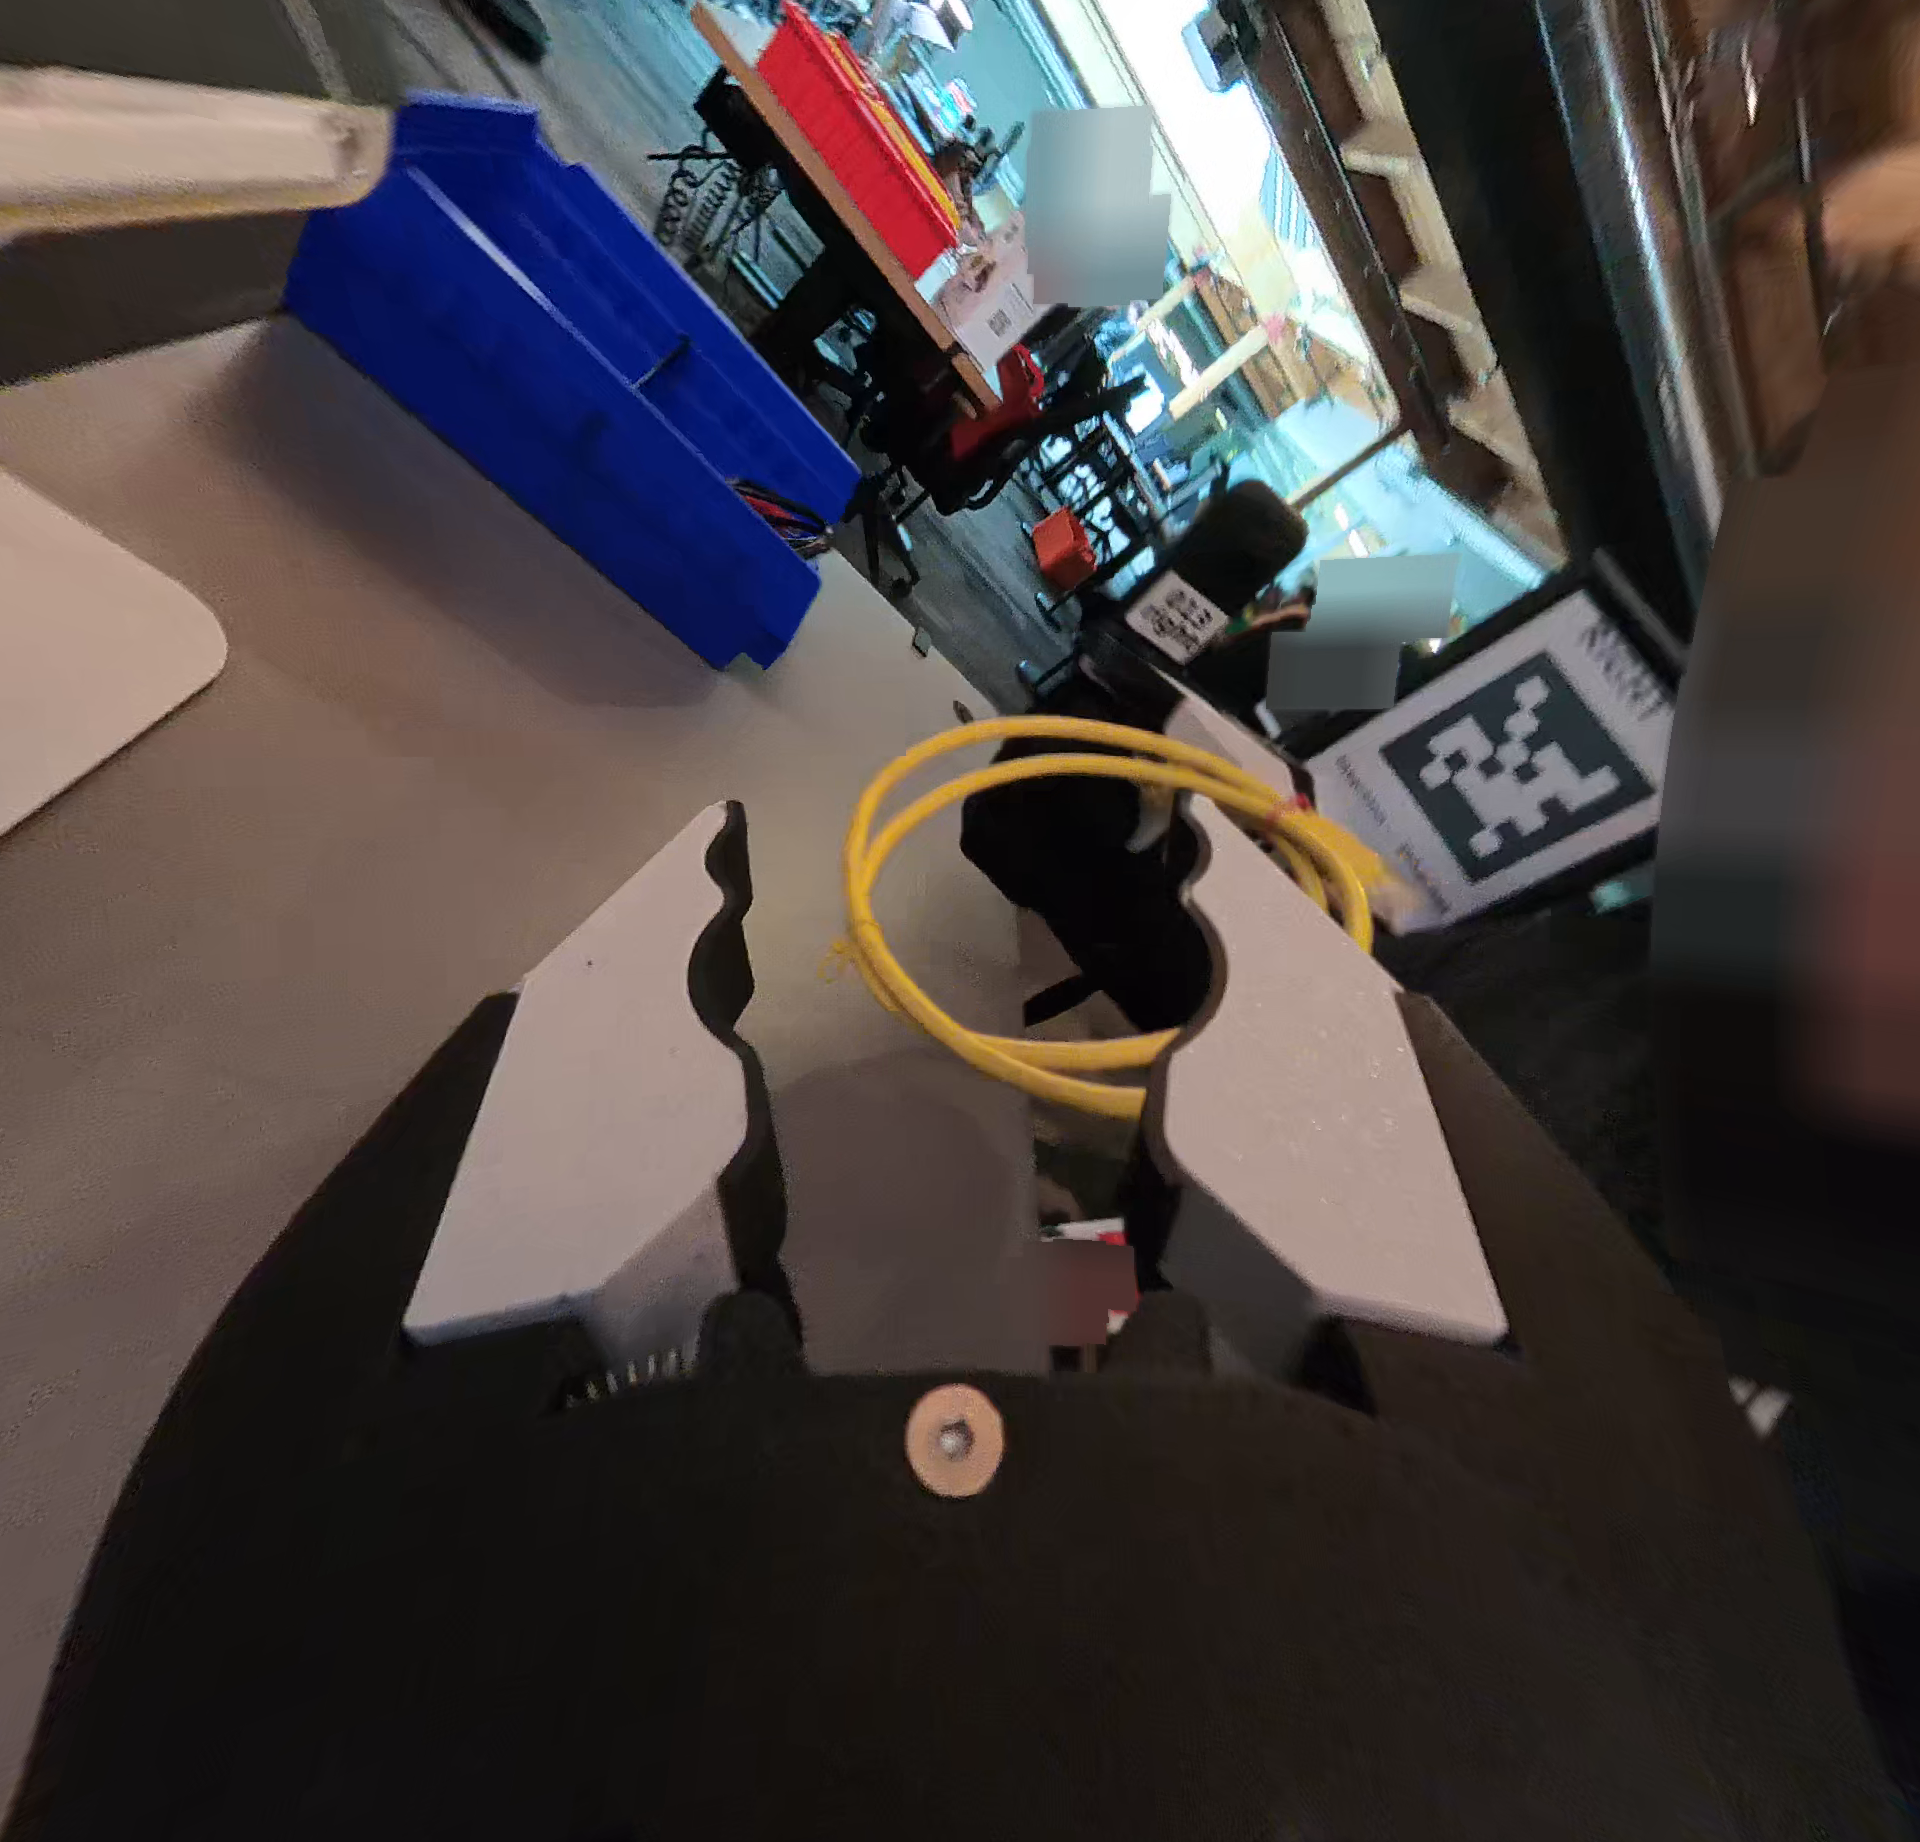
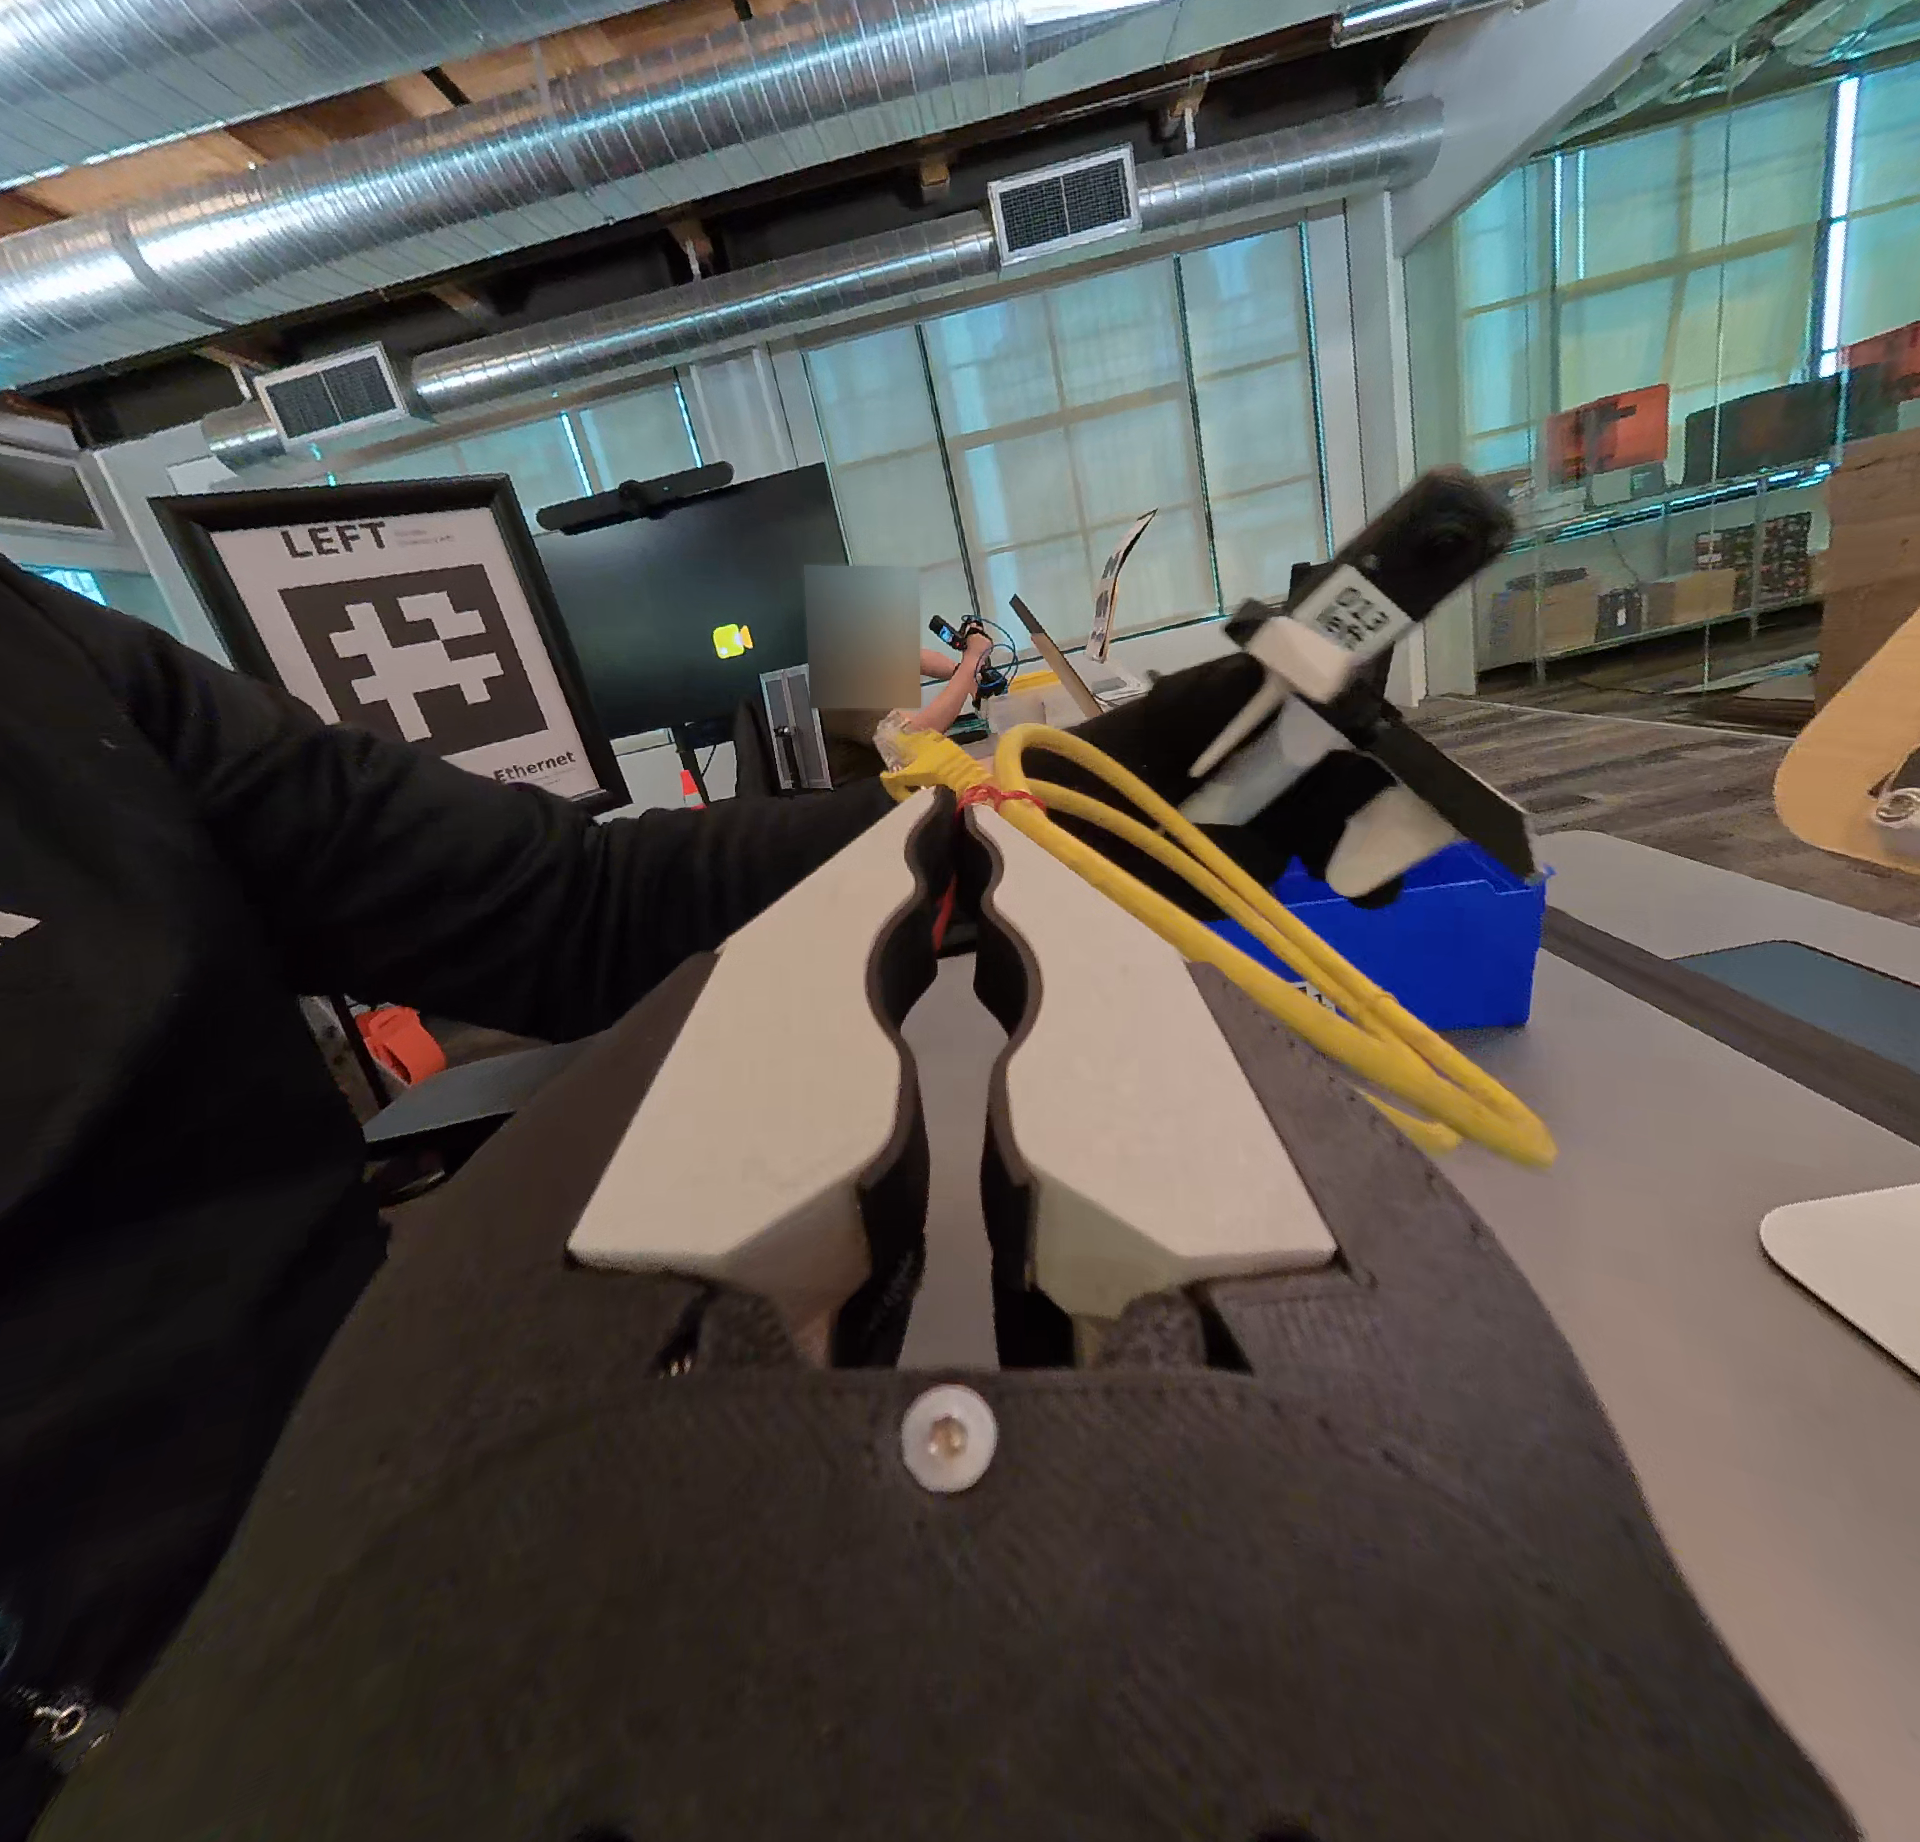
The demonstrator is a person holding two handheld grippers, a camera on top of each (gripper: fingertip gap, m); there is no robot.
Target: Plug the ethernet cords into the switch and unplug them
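Note:
A yellow ethernet cord [image 2: 1278,951], coiled and bound with a red tie, is pinched at the tie between the fingertips of my right gripper [image 2: 951,805]. Its plug [image 2: 902,743] sticks out to the left and the coil hangs to the right above the grey table [image 2: 1662,1377]. My left gripper [image 1: 961,821] is open and empty, with its jaws wide apart, and faces the cord [image 1: 883,919] from close by. It also shows in the right wrist view [image 2: 1309,795], just beyond the coil. In the left wrist view the right gripper [image 1: 1226,743] holds the cord's far side. No switch is in view.
A blue bin [image 1: 551,369] holding cables stands on the table [image 1: 416,857] behind the cord; it also shows in the right wrist view [image 2: 1434,930]. A white pad [image 1: 83,649] lies near the table edge. A framed marker sign [image 2: 405,639] stands behind a person's black sleeve [image 2: 468,888].

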